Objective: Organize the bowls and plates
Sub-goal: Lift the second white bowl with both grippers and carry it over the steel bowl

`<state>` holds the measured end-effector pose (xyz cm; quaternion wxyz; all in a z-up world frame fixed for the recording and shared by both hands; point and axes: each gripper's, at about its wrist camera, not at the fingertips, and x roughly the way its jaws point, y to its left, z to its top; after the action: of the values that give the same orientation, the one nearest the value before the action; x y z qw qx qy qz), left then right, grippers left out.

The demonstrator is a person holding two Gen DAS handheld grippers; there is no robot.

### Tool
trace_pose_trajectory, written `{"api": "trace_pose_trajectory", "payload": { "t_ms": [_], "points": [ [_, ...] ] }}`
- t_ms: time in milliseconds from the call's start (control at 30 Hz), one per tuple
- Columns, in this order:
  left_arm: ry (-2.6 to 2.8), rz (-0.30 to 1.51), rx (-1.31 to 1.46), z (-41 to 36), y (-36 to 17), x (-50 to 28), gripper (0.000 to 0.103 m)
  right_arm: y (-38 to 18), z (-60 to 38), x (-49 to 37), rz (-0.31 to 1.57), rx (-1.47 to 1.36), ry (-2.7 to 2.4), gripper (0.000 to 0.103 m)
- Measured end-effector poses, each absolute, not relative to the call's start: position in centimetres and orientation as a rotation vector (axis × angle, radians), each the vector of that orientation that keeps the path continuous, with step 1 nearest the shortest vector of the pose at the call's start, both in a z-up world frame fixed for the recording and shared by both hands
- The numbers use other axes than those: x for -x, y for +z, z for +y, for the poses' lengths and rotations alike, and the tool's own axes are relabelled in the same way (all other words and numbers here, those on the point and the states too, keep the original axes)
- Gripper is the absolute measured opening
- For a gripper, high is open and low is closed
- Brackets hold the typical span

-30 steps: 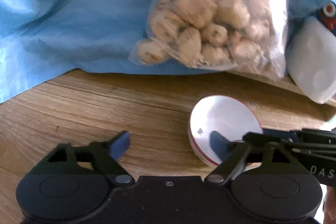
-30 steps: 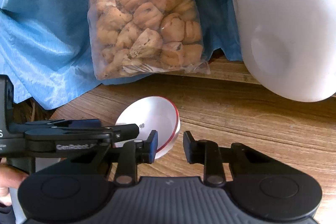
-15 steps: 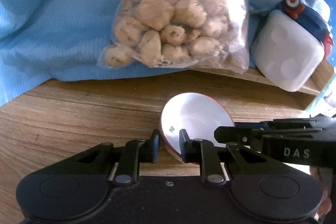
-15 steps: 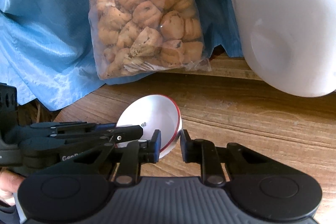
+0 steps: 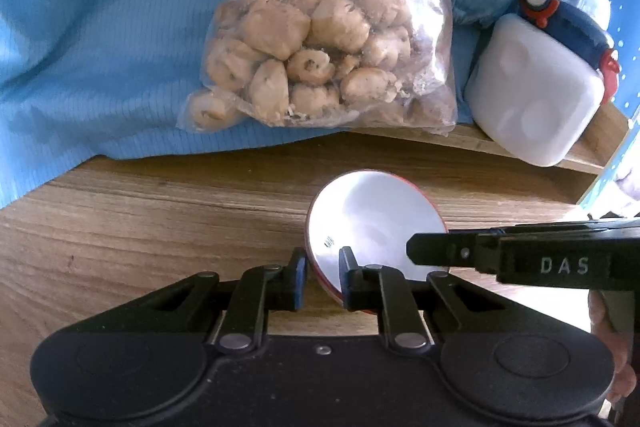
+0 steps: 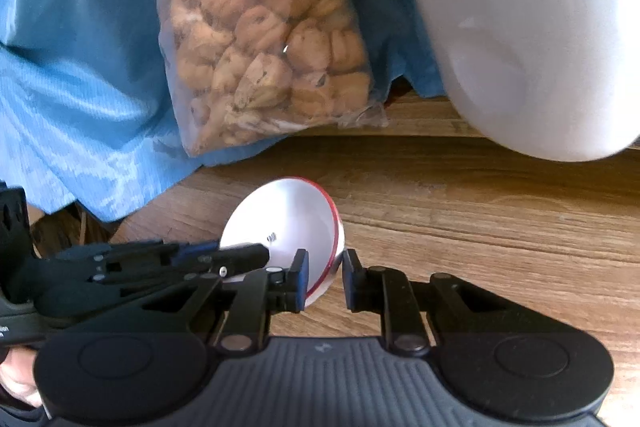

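— What did the bowl [image 5: 372, 223] look like?
— It was small and white inside, with a thin red line round the rim and a tiny dark mark on the inner wall.
— How did it sit?
— Tilted, its opening turned up and towards the cameras, low over a wooden table [image 5: 160, 227].
— And where?
— Near the table's front, well clear of the things behind it.

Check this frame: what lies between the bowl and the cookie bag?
Only bare wooden table. In both wrist views nothing sits between the bowl and the cookie bag, which rests on blue cloth.
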<state>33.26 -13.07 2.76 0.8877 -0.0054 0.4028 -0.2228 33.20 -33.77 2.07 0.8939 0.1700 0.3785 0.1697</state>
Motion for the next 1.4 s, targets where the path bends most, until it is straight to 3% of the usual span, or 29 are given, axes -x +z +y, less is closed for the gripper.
{"api": "trace_pose_trajectory", "payload": {
  "t_ms": [533,1000,1400],
  "points": [
    [-0.548,0.720,0.076,-12.2,8.6,-27.3,0.016,6.6,-36.2,-27.0,0.659,-0.404,0.375,0.020],
    [-0.649,0.704,0.094,-11.0,9.3,-21.5,0.014,8.6,-36.7,-17.5,0.612,-0.402,0.361,0.020],
    [-0.713,0.746,0.115,-10.9,7.5,-16.9,0.014,7.1,-37.1,-11.7,0.656,-0.397,0.326,0.020]
  ]
}}
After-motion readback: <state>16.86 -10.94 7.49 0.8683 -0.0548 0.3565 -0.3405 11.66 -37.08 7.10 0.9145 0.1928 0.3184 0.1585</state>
